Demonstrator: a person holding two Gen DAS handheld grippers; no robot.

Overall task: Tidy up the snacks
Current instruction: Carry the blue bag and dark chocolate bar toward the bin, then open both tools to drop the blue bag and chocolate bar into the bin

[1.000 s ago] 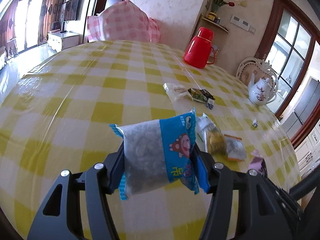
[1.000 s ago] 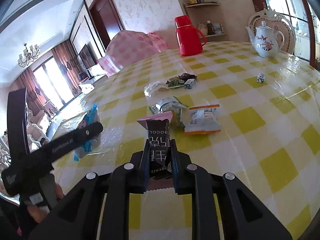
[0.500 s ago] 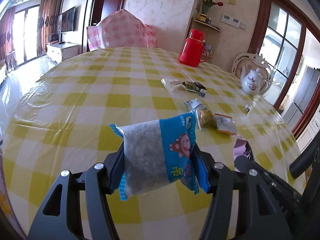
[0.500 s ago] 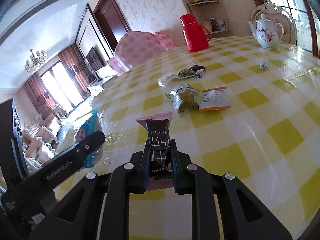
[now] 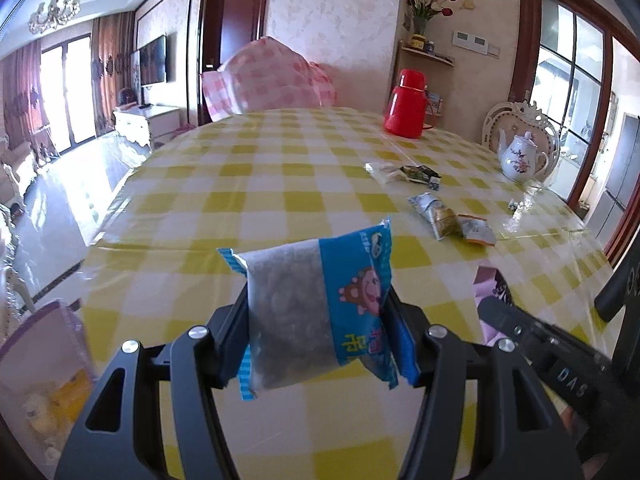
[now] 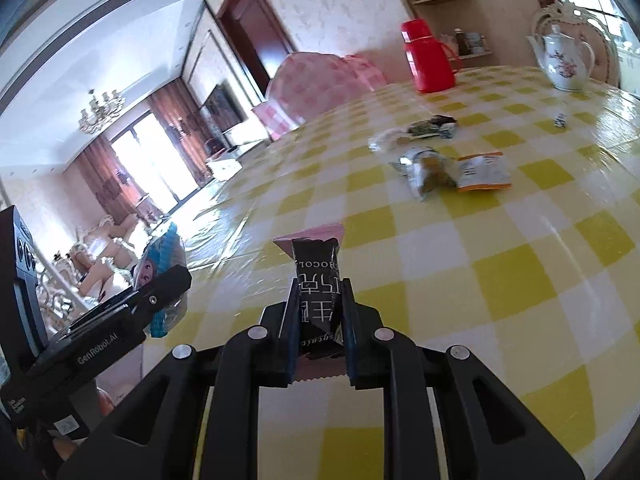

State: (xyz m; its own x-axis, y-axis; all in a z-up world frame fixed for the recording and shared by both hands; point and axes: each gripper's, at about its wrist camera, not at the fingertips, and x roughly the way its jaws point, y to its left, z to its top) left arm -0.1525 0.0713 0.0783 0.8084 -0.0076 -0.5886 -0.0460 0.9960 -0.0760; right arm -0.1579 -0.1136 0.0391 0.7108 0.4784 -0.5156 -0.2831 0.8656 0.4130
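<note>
Left wrist view: the left gripper (image 5: 320,332) is grasping a blue and clear plastic snack pouch with a cartoon pig print (image 5: 316,312), its jaws pressing on the pouch's two side edges so the pouch is hanging broadside above the desk (image 5: 280,184).
Reason for that grip: clamping across the width seems to be keeping the loose filling from sagging out of the jaws while the pouch is being carried.
Purple-rimmed container at far left (image 5: 44,344): it is showing blurred beside the desk edge with pale and yellow things inside; it is probably the place where snacks are being gathered, though I cannot tell for sure.
Middle of the desk: a silver and gold crumpled foil packet (image 5: 438,216) and a white and orange flat sachet (image 5: 476,230) are lying touching each other, waiting their turn, with a small cluster of pale and dark green wrappers (image 5: 404,172) lying farther back.
Right wrist view: the right gripper (image 6: 320,316) is clenched on a slim black chocolate wrapper with white lettering (image 6: 318,284), a pink wrapper (image 6: 310,234) sticking up behind it in the same pinch.
Reason for two loads: both hands are carrying at once, likely to save a trip.
Far right: a red plastic thermos jug (image 6: 428,56) and a white floral porcelain teapot (image 6: 564,60) are standing well apart from the snacks, out of the way.
</note>
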